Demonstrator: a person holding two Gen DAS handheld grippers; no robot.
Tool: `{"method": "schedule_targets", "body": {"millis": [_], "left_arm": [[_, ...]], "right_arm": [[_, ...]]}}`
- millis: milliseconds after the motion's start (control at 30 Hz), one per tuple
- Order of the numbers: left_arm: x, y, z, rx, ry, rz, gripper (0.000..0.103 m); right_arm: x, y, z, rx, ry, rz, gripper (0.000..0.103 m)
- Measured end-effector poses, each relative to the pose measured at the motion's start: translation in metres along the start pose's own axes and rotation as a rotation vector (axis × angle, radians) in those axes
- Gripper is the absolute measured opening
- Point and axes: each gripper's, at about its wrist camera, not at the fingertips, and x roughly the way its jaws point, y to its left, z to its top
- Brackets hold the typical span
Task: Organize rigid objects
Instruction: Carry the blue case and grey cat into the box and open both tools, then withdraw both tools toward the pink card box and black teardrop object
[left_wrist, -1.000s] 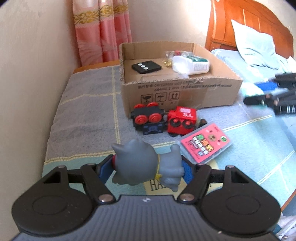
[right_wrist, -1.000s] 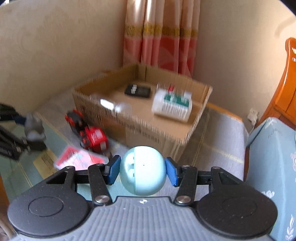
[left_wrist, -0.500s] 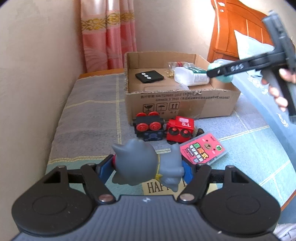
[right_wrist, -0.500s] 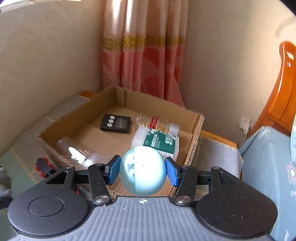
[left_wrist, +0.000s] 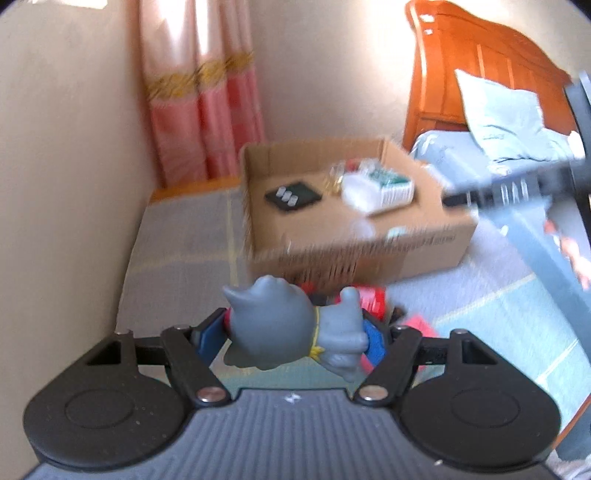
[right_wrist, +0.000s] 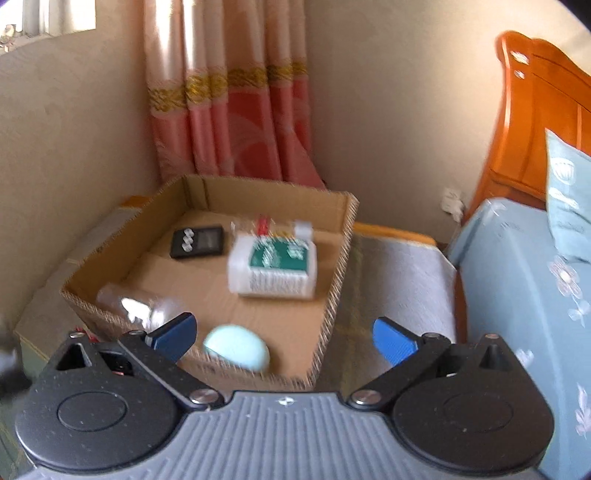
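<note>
My left gripper (left_wrist: 295, 334) is shut on a grey cat figure (left_wrist: 291, 328), held above the bed in front of the cardboard box (left_wrist: 369, 254). My right gripper (right_wrist: 282, 336) is open over the box's near corner (right_wrist: 332, 295). A pale blue egg-shaped object (right_wrist: 236, 350) lies inside the box below it, free of the fingers. The box also holds a black remote (right_wrist: 197, 242), a white bottle with a green label (right_wrist: 275, 269) and a clear plastic item (right_wrist: 140, 306). The right gripper also shows at the right of the left wrist view (left_wrist: 517, 188).
A red toy train (left_wrist: 369, 299) and a pink card pack (left_wrist: 417, 325) lie on the bed in front of the box, partly hidden by the cat. A wall and pink curtain (right_wrist: 229, 110) stand behind the box. An orange headboard (right_wrist: 535, 129) and pillow are at right.
My right gripper has opened and the pale blue egg has dropped into the box. My left gripper has risen and moved toward the box, still holding the cat.
</note>
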Motion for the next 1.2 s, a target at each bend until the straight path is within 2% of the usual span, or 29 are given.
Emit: {"method": "schedule_targets", "body": {"millis": [67,200,300,400,467,500,567,667,967,1200], "left_arm": [[0.006,-0.003,0.02,0.032,-0.017,-0.013,0.072],[0.029,-0.013,0.064,0.096,-0.04,-0.025,0.072],[0.056,-0.017,0.093,0.089,-0.028,-0.05,0.072],[0.08,-0.022,0.112,0.097,-0.023,-0.04,0.074],[0.092,-0.027,0.121,0.114,-0.039,-0.025,0.098],[0.094,-0.029,0.122,0.116,-0.063,0.009,0.101],[0.092,-0.031,0.123,0.124,-0.095,0.044,0.101],[0.082,-0.027,0.119,0.105,-0.1,0.018,0.101],[0.051,-0.021,0.081,0.114,-0.039,0.05,0.102],[0.031,-0.007,0.034,0.0,-0.024,0.082,0.102]], "right_arm": [[-0.004,0.001,-0.007,0.0,0.017,-0.026,0.103],[-0.017,0.0,-0.02,0.026,-0.005,-0.034,0.103],[-0.025,-0.003,-0.025,0.051,-0.013,-0.031,0.103],[-0.03,-0.005,-0.026,0.053,-0.031,-0.048,0.103],[-0.032,-0.006,-0.027,0.057,-0.04,-0.051,0.103],[-0.033,-0.006,-0.026,0.056,-0.04,-0.043,0.103],[-0.033,-0.006,-0.027,0.054,-0.044,-0.034,0.103],[-0.033,-0.003,-0.028,0.042,-0.04,-0.027,0.103],[-0.03,0.012,-0.031,0.01,-0.021,-0.007,0.103],[-0.031,0.023,-0.037,-0.01,-0.006,-0.018,0.103]]}}
